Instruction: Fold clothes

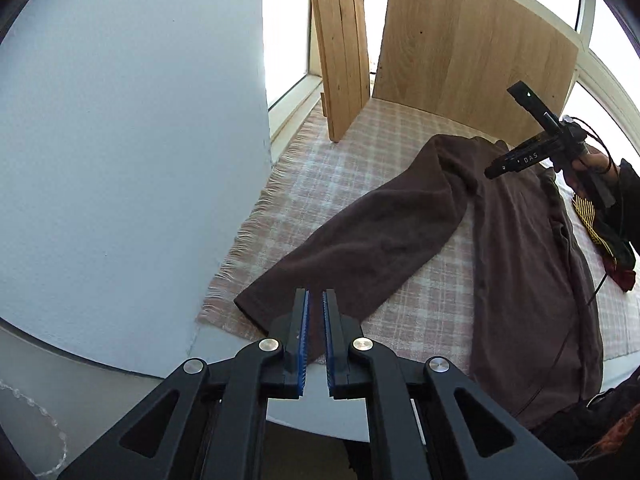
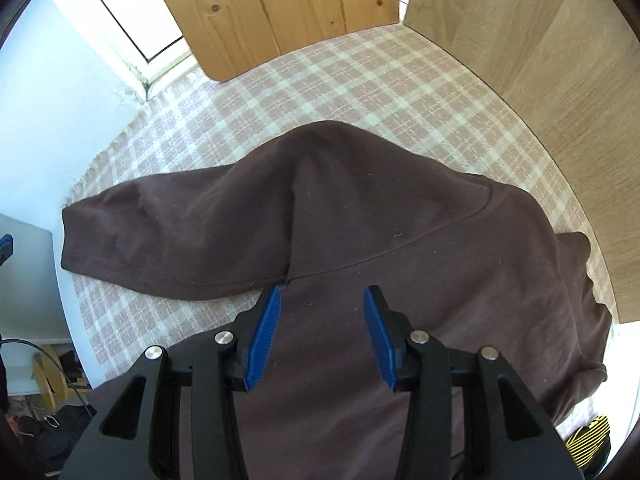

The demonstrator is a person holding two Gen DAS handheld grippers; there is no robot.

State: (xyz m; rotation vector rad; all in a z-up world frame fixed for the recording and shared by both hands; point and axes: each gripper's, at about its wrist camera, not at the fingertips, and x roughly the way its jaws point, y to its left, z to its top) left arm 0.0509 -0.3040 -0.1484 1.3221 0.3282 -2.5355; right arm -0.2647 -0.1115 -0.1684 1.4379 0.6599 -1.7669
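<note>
A dark brown sweater [image 1: 520, 260] lies spread on a pink checked blanket [image 1: 320, 184], one long sleeve [image 1: 360, 248] stretched out towards me. My left gripper [image 1: 316, 294] hovers over that sleeve's cuff, its blue pads nearly together; I see no fabric bunched between them. In the right wrist view the sweater [image 2: 400, 220] fills the middle, the sleeve [image 2: 180, 232] running off to the left. My right gripper [image 2: 322, 292] stands open just above the sweater's body near the armpit, with nothing pinched. It also shows in the left wrist view as the right gripper [image 1: 496, 170], held by a hand.
Wooden panels [image 1: 472, 48] stand upright along the blanket's far side, and a white wall [image 1: 120, 160] borders its left. A dark garment with yellow stripes [image 1: 600, 232] lies beyond the sweater, by the sleeved arm. The blanket's fringe [image 1: 240, 248] marks the left edge.
</note>
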